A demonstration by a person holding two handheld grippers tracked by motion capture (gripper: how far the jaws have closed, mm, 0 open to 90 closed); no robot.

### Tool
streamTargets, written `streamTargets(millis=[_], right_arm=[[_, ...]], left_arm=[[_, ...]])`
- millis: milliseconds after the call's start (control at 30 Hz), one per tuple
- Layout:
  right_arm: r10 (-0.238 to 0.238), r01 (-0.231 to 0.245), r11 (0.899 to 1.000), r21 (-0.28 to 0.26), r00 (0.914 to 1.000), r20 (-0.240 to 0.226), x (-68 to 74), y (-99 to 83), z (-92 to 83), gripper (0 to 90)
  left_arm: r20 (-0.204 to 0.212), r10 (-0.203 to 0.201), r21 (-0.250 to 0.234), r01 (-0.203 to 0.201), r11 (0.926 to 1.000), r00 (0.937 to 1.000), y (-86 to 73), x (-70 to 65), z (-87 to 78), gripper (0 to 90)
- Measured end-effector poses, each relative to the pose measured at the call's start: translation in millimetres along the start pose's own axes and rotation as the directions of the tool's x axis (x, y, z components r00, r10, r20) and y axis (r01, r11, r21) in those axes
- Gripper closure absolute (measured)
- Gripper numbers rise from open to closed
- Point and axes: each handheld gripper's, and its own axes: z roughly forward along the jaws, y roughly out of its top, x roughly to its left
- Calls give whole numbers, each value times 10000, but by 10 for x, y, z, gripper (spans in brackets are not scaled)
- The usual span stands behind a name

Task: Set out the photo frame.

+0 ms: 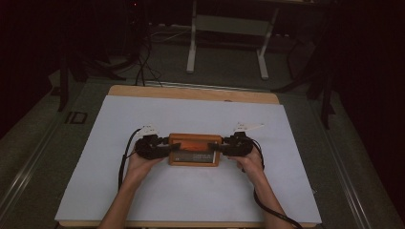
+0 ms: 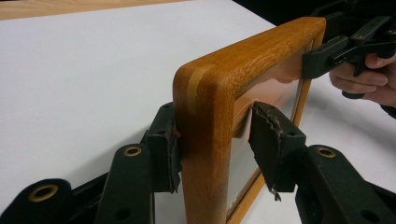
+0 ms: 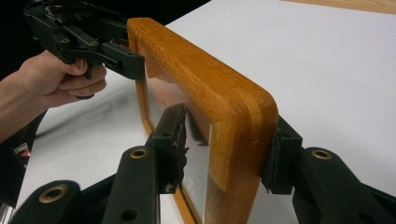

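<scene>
A wooden picture frame (image 1: 195,149) with a glass front stands on its long edge on the white sheet. My left gripper (image 1: 173,147) straddles its left end and my right gripper (image 1: 216,147) its right end. In the left gripper view the frame's corner (image 2: 205,93) sits between the jaws of the left gripper (image 2: 215,123): one pad (image 2: 168,140) rests against the back, the other pad (image 2: 273,144) stands a little off the glass side. The right gripper (image 3: 229,133) is the same: the back pad (image 3: 280,154) touches wood, the front pad (image 3: 175,140) leaves a gap. Both are open.
The white sheet (image 1: 191,200) covers a wooden table whose far edge (image 1: 191,93) shows bare. Beyond it a white metal stand (image 1: 227,28) and cables lie on the dark floor. A cable (image 1: 267,210) trails from the right gripper along the forearm.
</scene>
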Motion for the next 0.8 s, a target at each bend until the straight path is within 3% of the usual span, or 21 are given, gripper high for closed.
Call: streamTargets(millis=[267,500,800], right_arm=[[-202,196,9995,233,9995,262,32,20,-3,545],[-339,325,9990,302,9984,449,33,44,-50,416],[-577,541,9974,471,9953,779,54,84,-108,343]], left_arm=[[-25,173,50,-173,9998,9998,2,-17,-1,505],[-237,127,-4,-127,9999,9996,8,-11,-33,446],[-648,130,38,-128,9999,9978,39,-6,-105,395]])
